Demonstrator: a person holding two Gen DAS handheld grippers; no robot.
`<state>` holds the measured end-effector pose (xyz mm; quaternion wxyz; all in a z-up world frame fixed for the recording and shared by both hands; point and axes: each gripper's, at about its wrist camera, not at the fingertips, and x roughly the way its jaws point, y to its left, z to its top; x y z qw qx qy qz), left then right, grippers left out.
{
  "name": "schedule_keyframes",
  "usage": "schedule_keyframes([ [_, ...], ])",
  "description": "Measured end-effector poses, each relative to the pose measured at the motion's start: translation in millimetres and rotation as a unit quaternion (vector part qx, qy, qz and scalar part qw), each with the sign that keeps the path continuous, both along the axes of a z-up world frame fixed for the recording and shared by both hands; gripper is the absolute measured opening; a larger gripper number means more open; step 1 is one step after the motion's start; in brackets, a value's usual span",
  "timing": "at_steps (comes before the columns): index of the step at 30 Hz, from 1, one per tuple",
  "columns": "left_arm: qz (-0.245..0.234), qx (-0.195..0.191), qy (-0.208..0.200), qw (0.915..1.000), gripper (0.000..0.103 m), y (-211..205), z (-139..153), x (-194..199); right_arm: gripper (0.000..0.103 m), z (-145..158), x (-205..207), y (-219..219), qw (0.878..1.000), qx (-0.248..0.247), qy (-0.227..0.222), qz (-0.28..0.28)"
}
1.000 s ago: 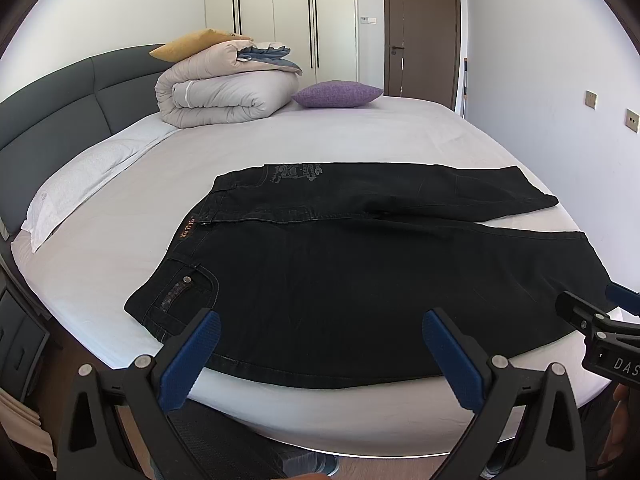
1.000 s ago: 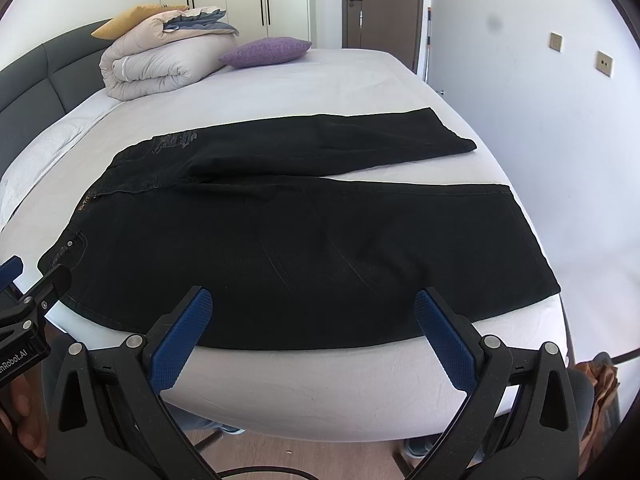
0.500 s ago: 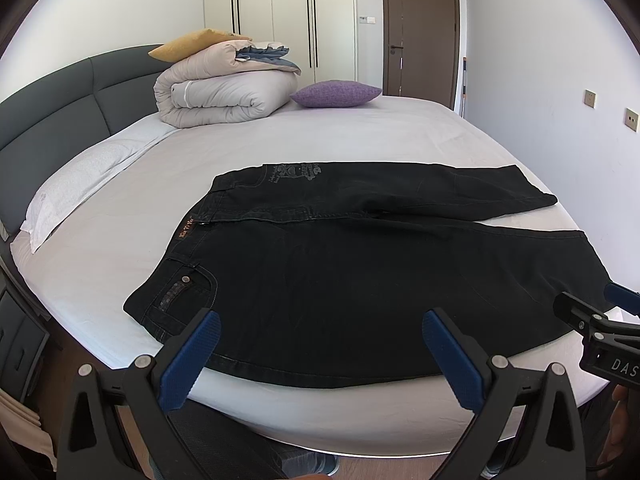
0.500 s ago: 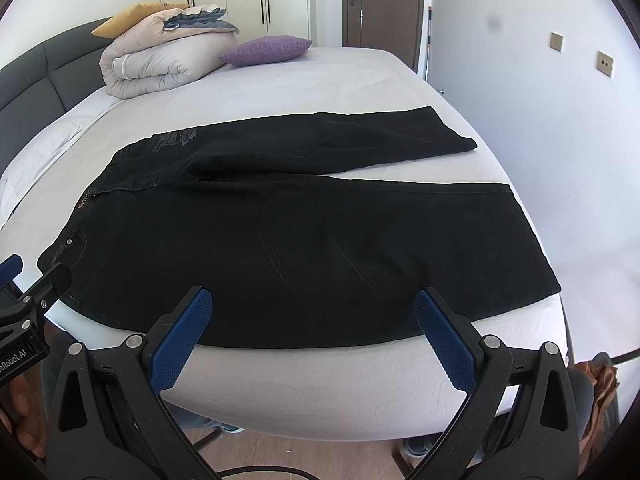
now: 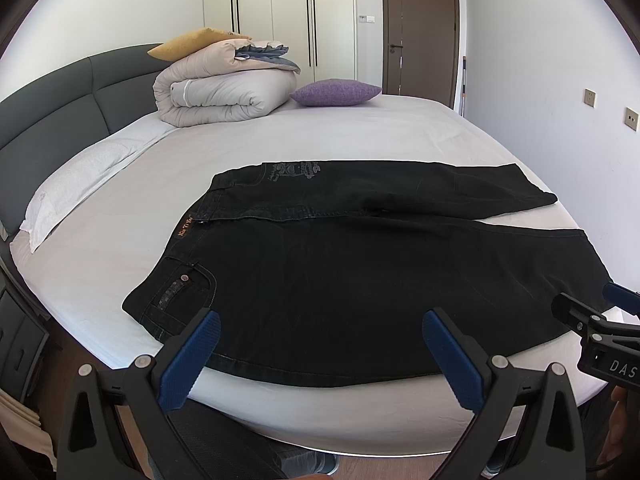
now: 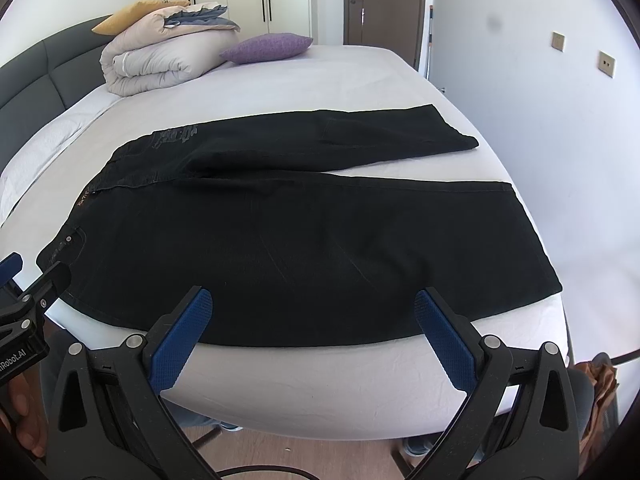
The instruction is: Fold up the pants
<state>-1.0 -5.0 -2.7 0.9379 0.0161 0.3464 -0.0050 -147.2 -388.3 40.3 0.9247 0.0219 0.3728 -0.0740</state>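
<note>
The black pants (image 5: 360, 264) lie spread flat on the bed (image 5: 360, 136), close to its near edge, with the waistband to the left and the two legs running off to the right — the near leg broad and smooth, the far leg angled slightly away so a thin wedge of white sheet shows between the hems. That layout looks deliberate: with the cloth flat and the long side seam within easy reach of the person standing at the bedside, either leg can be picked up and laid over the other. The left gripper (image 5: 320, 344) hovers above the near edge of the pants toward the waist end, its blue-padded fingers (image 5: 192, 356) spread wide and holding nothing; the right gripper (image 6: 312, 320) hangs above the near edge farther toward the hems, its fingers (image 6: 444, 340) likewise wide apart and empty. Each appears at the edge of the other's view, so they sit side by side along the seam. No fold is made yet, by the look of it. The rolled duvet (image 5: 224, 92) and purple cushion (image 5: 336, 92) sit well apart at the head of the bed, leaving room for the fold.
</note>
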Motion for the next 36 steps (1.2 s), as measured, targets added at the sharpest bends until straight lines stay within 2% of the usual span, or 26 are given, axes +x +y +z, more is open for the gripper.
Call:
schedule_keyframes([
  [36,0.001,0.001,0.003,1.0000,0.103,-1.6,-0.4,0.0,0.103,1.1,2.3,3.9,1.000,0.000,0.011,0.004],
])
